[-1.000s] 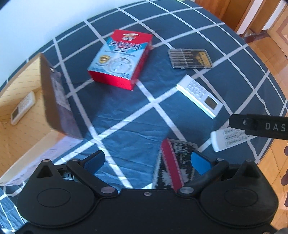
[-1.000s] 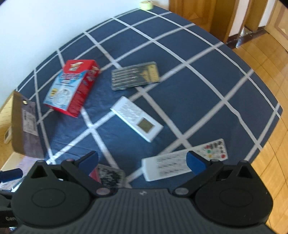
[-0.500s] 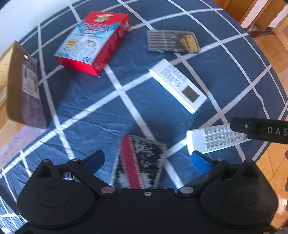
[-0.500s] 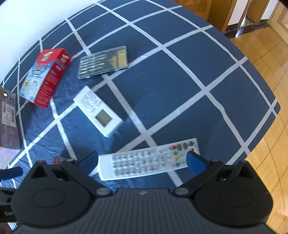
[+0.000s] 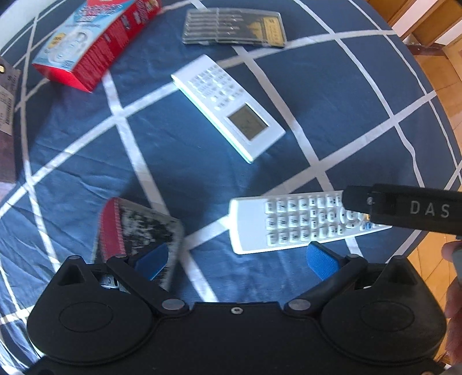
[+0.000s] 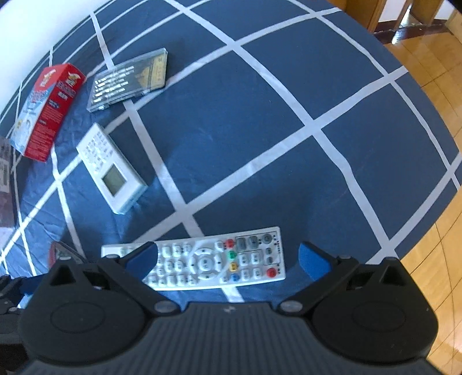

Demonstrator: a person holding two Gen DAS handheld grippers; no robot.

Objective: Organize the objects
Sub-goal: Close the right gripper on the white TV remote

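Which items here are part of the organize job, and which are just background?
Part of the job:
- white TV remote, under the open right gripper
- white calculator
- clear bit case
- red and blue box
- red-spined notebook, by the open left gripper

Background:
- blue checked tablecloth
- wooden floor

Both wrist cameras look steeply down, close over the counter [image 5: 361, 95], sharing the white remote [image 6: 219, 259] at 6 o'clock

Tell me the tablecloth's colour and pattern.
Dark blue tablecloth with a white grid of lines; clearest in the right wrist view.
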